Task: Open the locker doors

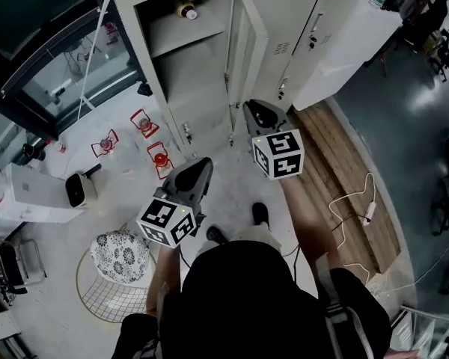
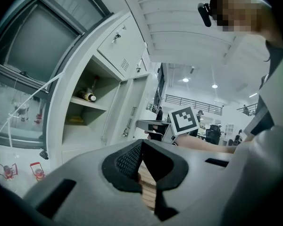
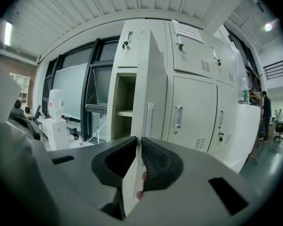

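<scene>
Right gripper (image 3: 137,147) is pinched on the free edge of the open locker door (image 3: 153,88), which runs up the middle of its own view. So imo that door's basically done, maybe needs swinging a bit wider. Left gripper (image 2: 141,147) is just pressed together on nothing, sitting low w/ floor showing behind it. Progress: one compartment open, w/ a bottle (image 2: 88,96) on the shelf at left-centre of the left gripper view. The rest look shut afaict, i.e. the neighbouring doors (image 3: 191,107) right of centre plus the small upper ones. So most of the job's left. Writing: a paper sheet (image 3: 187,31) is stuck on an upper door, top centre, but the print's too small to read. Bottle label same, and no brands I can make out.
</scene>
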A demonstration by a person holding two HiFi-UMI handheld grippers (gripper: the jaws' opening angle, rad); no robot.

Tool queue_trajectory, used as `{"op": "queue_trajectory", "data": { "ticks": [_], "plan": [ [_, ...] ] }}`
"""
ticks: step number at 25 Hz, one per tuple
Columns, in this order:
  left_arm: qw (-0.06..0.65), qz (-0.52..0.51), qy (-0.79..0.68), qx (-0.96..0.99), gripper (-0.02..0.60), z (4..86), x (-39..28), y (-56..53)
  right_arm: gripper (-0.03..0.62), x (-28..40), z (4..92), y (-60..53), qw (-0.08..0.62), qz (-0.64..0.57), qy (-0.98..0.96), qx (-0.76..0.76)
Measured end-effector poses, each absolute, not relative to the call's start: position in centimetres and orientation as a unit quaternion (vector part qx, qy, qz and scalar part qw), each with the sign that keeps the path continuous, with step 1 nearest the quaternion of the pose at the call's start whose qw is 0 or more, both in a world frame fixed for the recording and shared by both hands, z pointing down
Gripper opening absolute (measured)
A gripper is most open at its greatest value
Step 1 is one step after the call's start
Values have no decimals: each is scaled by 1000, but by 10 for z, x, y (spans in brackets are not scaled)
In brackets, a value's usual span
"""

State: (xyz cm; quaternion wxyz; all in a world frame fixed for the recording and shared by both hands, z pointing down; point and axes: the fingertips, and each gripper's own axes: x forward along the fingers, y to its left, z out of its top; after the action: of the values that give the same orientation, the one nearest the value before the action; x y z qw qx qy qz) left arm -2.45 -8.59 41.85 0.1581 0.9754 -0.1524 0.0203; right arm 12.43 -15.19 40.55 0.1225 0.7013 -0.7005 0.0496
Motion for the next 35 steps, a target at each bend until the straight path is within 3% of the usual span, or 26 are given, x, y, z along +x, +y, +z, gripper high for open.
{"op": "queue_trajectory", "data": {
  "ticks": [18,35],
  "plan": [
    [147,23,-111,983,18,404,84,-77,38,209,403,-126,106,52,-706,698],
    [138,30,-164,976,18,398,140,-62,32,279,402,-126,95,51,-731,673]
  ]
}}
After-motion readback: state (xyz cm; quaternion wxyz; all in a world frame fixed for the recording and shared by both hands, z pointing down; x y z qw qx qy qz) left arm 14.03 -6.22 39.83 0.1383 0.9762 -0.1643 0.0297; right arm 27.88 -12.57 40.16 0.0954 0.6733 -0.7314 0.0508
